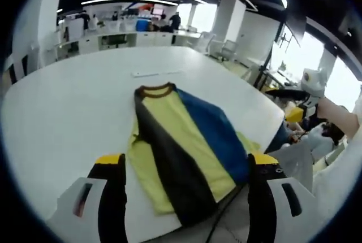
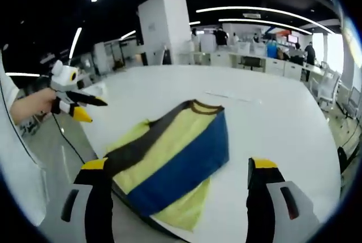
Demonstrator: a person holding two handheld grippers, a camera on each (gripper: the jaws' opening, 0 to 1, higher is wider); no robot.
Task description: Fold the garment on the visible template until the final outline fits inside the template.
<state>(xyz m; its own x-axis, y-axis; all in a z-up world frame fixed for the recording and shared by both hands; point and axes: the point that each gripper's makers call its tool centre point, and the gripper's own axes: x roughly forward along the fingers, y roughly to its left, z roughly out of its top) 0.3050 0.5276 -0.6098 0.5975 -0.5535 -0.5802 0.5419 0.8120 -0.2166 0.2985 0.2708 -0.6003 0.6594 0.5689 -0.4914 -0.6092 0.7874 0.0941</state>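
— What are you getting in the left gripper view?

— I'm looking along my left gripper [image 1: 186, 166], and its black jaws with yellow tips are standing wide apart, holding nothing. Between them, the folded yellow, black and blue cloth garment with a brown collar [image 1: 184, 147] is lying on the round white table [image 1: 68, 96], near the table's close edge. The collar is pointing away from me, the black band is running down the middle and the blue panel is lying on the right side. Farther back on the table a thin pale strip [image 1: 155, 73] is lying flat, well apart from the garment. At the right, a person's hand is holding up the other gripper [image 1: 297, 99] beyond the table's edge; I cannot tell how its jaws are standing from here.

— And the right gripper view?

— Here I'm looking along my right gripper [image 2: 181, 169], whose jaws are also gaping wide with nothing between them. The same garment [image 2: 169, 161] is lying near the table [image 2: 283, 118] edge, its collar pointing away, the blue panel facing me. A corner of yellow cloth is sticking out under the blue. At the left, the left gripper [image 2: 76, 104] is hovering off the table, held in a hand.
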